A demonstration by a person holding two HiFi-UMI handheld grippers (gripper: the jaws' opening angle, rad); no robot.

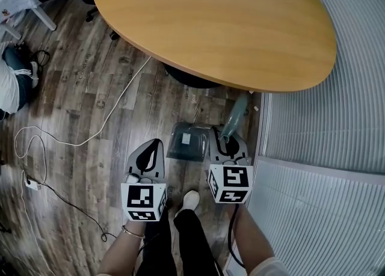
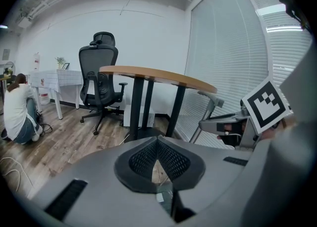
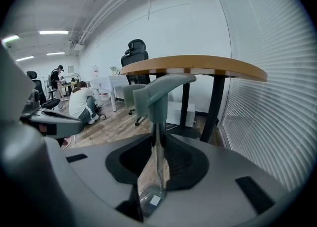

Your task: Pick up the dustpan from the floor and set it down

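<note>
Smoky translucent plastic dustpan point(image 1: 187, 141), slim grey-green handle point(image 3: 158, 95) tight in the right gripper point(image 3: 157, 144); left gripper point(image 2: 157, 153) closed, empty.

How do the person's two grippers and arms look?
The left gripper and right gripper are grey shells with black meshed pads, each bearing a cube of black-and-white square markers. The left wrist wears a thin bracelet; a black cable runs by the right arm.

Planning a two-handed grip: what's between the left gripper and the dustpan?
Only bare wood floor, seen in the head view, separates the left gripper from the dustpan.
</note>
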